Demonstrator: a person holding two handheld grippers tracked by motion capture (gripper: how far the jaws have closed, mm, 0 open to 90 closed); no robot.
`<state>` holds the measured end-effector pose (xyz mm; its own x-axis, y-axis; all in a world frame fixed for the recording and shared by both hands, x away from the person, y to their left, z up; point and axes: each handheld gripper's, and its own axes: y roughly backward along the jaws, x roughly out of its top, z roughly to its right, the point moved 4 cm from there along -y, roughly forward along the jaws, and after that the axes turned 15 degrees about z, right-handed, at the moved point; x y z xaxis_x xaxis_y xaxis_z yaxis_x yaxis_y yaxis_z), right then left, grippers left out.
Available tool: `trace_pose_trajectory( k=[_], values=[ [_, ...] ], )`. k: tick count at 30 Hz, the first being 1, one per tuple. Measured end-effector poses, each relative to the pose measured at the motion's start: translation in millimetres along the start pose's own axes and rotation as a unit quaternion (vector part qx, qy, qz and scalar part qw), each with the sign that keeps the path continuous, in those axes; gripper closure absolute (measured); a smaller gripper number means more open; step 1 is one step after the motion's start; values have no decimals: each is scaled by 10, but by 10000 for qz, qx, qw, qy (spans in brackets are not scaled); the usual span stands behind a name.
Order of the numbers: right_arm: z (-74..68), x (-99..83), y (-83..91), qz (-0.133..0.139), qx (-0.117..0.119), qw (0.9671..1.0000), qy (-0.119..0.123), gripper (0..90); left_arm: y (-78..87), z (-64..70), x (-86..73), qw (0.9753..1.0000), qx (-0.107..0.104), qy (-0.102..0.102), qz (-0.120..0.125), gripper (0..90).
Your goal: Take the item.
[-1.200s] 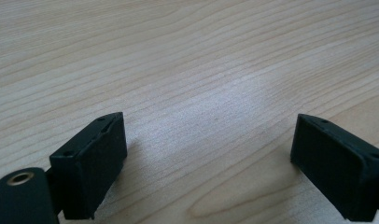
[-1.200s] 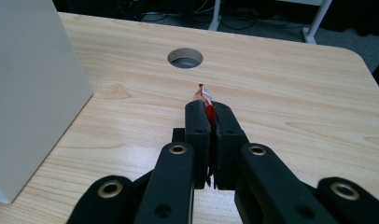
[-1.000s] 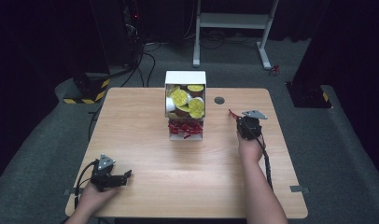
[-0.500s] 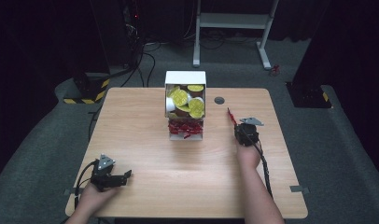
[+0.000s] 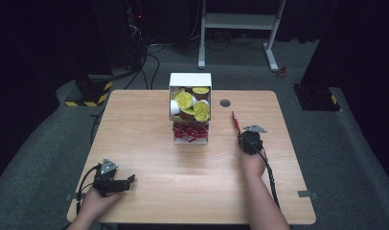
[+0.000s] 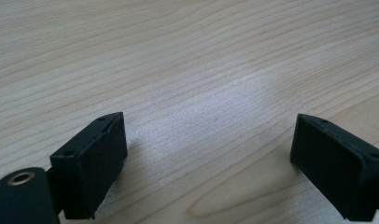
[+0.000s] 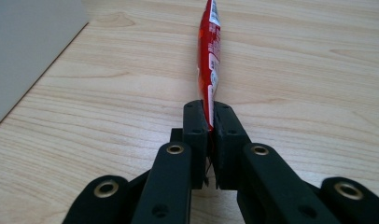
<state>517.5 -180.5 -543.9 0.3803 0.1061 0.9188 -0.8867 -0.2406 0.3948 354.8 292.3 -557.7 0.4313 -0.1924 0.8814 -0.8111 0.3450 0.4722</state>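
Right of the box (image 5: 190,108), my right gripper (image 7: 209,122) clamps a red sachet (image 7: 208,51) above the table (image 5: 149,163); left gripper (image 6: 211,154) gapes idle. Judged mid-carry; next needs a clear drop spot

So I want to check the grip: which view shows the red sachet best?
The right gripper view: the red sachet fills the centre there, pinched edge-on between the shut jaws of the right gripper. The high view shows it as a thin red sliver ahead of that gripper. The left gripper view shows bare wooden table.
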Motion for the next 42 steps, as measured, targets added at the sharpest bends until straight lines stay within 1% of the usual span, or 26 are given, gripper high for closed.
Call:
trace_pose_trajectory(
  k=[1,2,4,6,7,12,13,14,15,16,18,21,24,25,27,28,29,30,32,34,35,36,37,38,39,42],
  values=[
    [-8,2,0,0,19,10000,-5,841,0,1,0,10000,0,8,-1,111],
    [-14,3,-1,10,29,10000,3,827,1,-6,1,10000,9,-40,-5,111],
    [-28,11,3,16,27,10000,-38,786,0,1,0,10000,-2,5,-2,111],
    [-26,26,6,51,33,10000,-55,768,2,-7,2,10000,10,-46,-7,111],
    [-29,35,9,57,29,9999,-78,766,1,-2,0,10000,2,-10,-3,111],
    [-44,72,29,118,76,9999,-70,764,2,-7,2,10000,8,-44,-9,111],
    [-51,84,34,129,87,9999,-55,758,-1,6,-1,10000,-2,36,3,111],
    [-51,84,34,129,87,9999,-55,758,-1,6,-1,10000,-2,36,3,111],
    [-52,92,43,122,82,9999,-59,751,1,-3,1,10000,2,-18,-5,111],
    [-52,92,43,122,82,9999,-59,751,0,2,0,10000,-2,9,-2,111],
    [-48,101,48,148,87,9998,-58,742,1,-6,1,10000,7,-39,-6,111],
    [-53,114,61,174,89,9998,-28,718,1,-5,1,10000,5,-32,-7,111],
    [-79,123,83,158,132,9998,-77,687,0,2,0,10000,-1,11,-1,111],
    [-81,126,89,167,166,9997,3,677,0,-6,2,10000,6,-39,-6,111],
    [-123,130,135,185,230,9996,-22,638,-4,-5,3,10000,-15,-31,4,111],
    [-123,130,135,185,230,9996,-22,638,-4,-5,3,10000,-15,-31,4,111],
    [-148,130,180,186,252,9995,-56,620,-5,1,2,10000,-25,8,4,111],
    [-148,130,180,186,252,9995,-56,620,-5,0,2,10000,-25,0,2,111],
    [-169,129,246,165,242,9996,-59,591,-5,-2,3,10000,-23,-18,3,110],
    [-169,129,265,176,255,9995,-43,582,-6,1,2,10000,-23,-3,5,110],
    [-178,127,308,191,276,9994,-77,562,-6,2,2,10000,-24,3,2,110],
    [-178,127,308,191,276,9994,-77,562,-7,1,2,10000,-26,-1,0,110],
    [-177,132,356,240,298,9992,-113,535,-10,5,4,10000,-27,19,-1,110],
    [-177,132,356,240,298,9992,-113,535,-10,5,4,10000,-27,19,-1,110],
    [-172,136,397,283,328,9989,-170,518,-12,-5,9,10000,-24,-46,-15,110],
    [-166,133,444,329,350,9987,-166,505,-15,-2,9,10000,-32,-29,-13,110]
  ],
)
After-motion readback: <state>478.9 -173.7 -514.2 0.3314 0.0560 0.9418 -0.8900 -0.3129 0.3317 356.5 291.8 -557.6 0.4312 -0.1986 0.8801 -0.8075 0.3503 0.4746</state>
